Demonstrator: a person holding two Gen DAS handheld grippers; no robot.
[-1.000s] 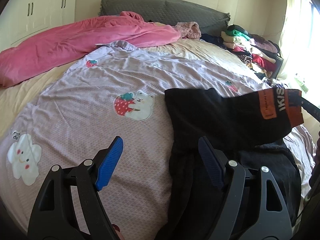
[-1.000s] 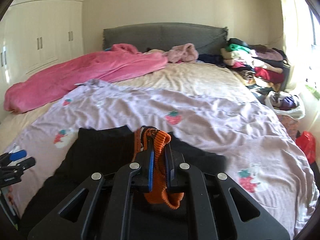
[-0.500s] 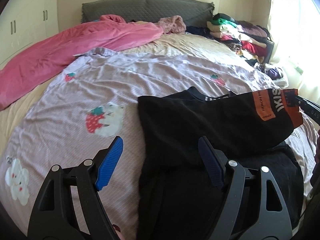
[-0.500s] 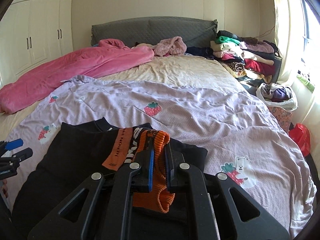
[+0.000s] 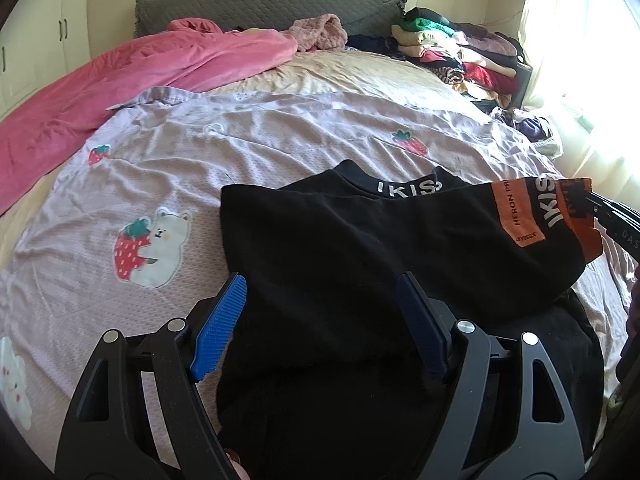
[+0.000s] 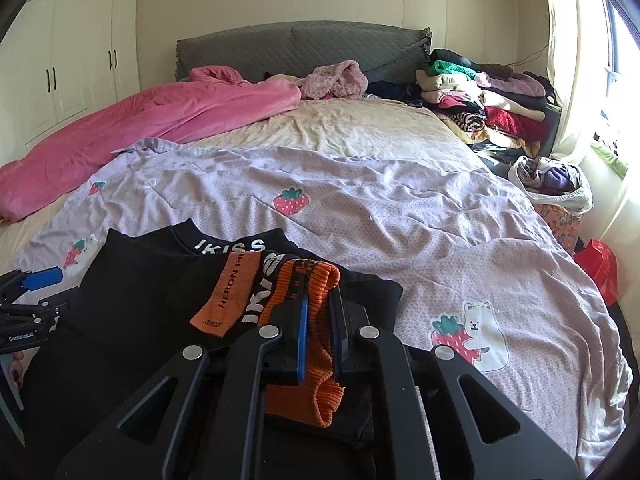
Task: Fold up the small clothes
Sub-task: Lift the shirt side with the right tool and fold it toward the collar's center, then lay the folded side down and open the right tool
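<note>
A black sweatshirt (image 5: pixel 332 256) with white lettering on its collar lies on the lilac strawberry-print quilt (image 5: pixel 248 152). One sleeve is folded across its body. My right gripper (image 6: pixel 319 300) is shut on the sleeve's orange ribbed cuff (image 6: pixel 316 320) and holds it over the garment; the cuff also shows in the left wrist view (image 5: pixel 576 208). My left gripper (image 5: pixel 320 320) is open and empty, just above the sweatshirt's left part, its blue pads either side of the black cloth. The left gripper shows in the right wrist view (image 6: pixel 36 292) at the left edge.
A pink blanket (image 5: pixel 132 76) lies across the bed's far left. A stack of folded clothes (image 6: pixel 480 96) sits at the far right by the grey headboard (image 6: pixel 300 48). A bag of clothes (image 6: pixel 556 180) and a red bag (image 6: pixel 600 264) stand beside the bed on the right.
My right gripper has carried the orange cuff further left across the sweatshirt, and the lettered collar has come into view. My left gripper has shifted right over the garment and stays open.
</note>
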